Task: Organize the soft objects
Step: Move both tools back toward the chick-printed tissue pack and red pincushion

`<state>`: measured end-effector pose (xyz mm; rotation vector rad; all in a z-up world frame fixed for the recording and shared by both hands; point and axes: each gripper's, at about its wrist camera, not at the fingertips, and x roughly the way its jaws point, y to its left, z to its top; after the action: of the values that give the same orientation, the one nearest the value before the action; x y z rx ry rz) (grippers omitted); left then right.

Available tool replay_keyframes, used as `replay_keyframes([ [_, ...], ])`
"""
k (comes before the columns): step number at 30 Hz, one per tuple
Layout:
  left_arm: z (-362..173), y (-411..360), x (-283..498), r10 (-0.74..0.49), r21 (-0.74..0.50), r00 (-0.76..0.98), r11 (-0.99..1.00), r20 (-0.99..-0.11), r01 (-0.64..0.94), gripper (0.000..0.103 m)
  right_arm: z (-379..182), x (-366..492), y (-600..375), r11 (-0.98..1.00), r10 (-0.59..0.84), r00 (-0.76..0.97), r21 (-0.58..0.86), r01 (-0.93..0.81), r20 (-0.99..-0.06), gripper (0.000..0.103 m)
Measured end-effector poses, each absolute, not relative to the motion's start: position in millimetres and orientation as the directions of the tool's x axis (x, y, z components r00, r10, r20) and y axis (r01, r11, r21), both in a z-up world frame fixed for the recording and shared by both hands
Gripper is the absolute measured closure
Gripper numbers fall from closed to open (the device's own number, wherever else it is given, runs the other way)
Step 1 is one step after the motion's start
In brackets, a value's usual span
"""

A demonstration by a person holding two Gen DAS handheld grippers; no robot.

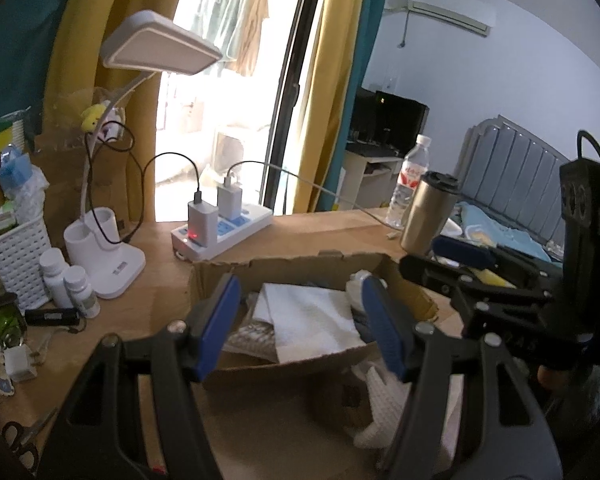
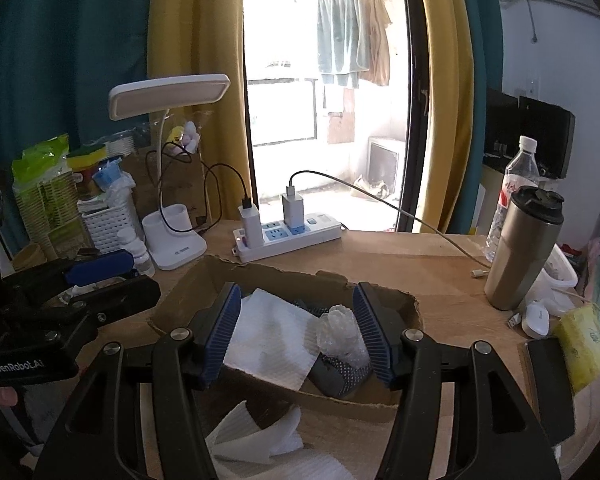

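Nearest in the right wrist view, loose white tissues lie crumpled on the desk just before the near wall of the box. Both grippers hover above that near edge: the left gripper has its fingers spread wide and empty, and the right gripper is likewise spread with nothing between its pads. The box is a shallow, torn cardboard tray whose long axis runs left to right, its ragged far rim slightly higher than the near one. Inside it, a flat white towel fills the left half, one corner pointing toward the near-right; a clump of clear bubble wrap stands just right of it, resting on a dark dotted cloth against the right end. Bare desk lies right of the box, up to a steel tumbler and a water bottle near the right edge. Left of the box stand a lamp, pill bottles and a white basket, close together. Beyond the far rim sits a power strip with two chargers, its cable trailing right across the desk toward the tumbler.
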<state>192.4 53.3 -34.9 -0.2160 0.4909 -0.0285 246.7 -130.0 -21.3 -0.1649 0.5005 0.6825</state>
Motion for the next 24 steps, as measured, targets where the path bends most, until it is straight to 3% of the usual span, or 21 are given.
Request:
replay_keyframes([
  [24, -22, 40, 135, -0.071, -0.196, 0.907, 0.981, -0.416, -0.013, 0.037, -10, 194, -149, 0.777, 0.555, 0.695, -0.014, -0.63, -0.457, 0.039],
])
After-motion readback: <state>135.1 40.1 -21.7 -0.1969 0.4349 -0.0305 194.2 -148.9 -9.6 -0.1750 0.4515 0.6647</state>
